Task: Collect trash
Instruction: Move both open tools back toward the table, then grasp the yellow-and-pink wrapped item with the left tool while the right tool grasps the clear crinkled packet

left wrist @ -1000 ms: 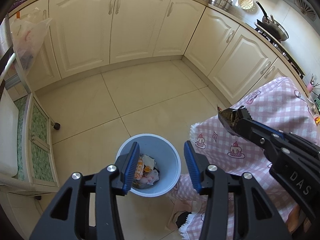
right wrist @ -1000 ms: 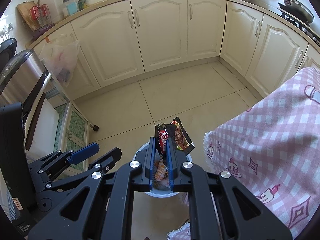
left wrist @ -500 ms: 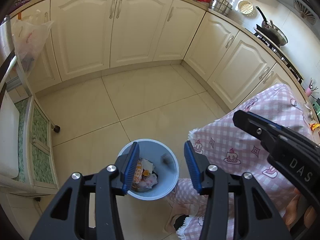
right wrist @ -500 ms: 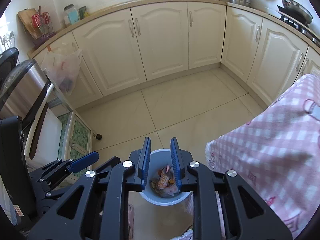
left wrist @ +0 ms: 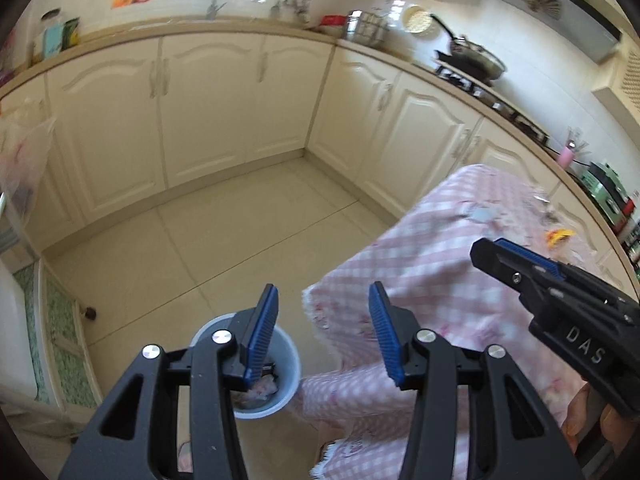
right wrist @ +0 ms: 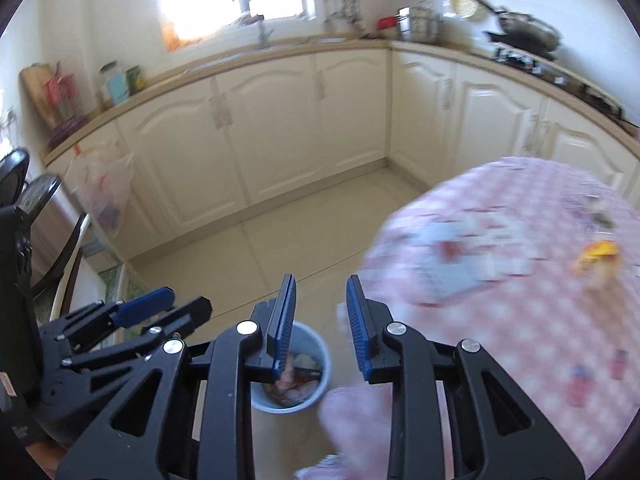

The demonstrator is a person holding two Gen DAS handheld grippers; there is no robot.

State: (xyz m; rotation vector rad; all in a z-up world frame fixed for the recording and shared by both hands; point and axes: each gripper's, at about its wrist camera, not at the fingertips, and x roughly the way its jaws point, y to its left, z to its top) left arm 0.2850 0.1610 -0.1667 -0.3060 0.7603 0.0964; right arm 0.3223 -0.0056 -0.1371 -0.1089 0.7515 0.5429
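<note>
A light blue bin (left wrist: 286,364) with wrappers in it stands on the floor beside the table; it also shows in the right wrist view (right wrist: 320,354). My left gripper (left wrist: 322,330) is open and empty, raised above the bin's edge. My right gripper (right wrist: 320,322) is open and empty, above the bin. It shows at the right in the left wrist view (left wrist: 516,264). On the pink checked tablecloth (right wrist: 520,320) lie a yellow wrapper (right wrist: 596,256) and a pale flat piece of trash (right wrist: 452,264). The yellow wrapper also shows in the left wrist view (left wrist: 560,236).
Cream cabinets (left wrist: 216,108) line the back and right walls, with a stove and pan (left wrist: 476,62) on the counter. A plastic bag (right wrist: 106,192) hangs at the left. A shelf unit (left wrist: 52,340) stands at the left. Tiled floor (left wrist: 248,224) lies between.
The right gripper let go of the dark snack wrapper over the bin and opened. Both grippers then lifted and tilted up toward the table, so the tabletop trash came into view.
</note>
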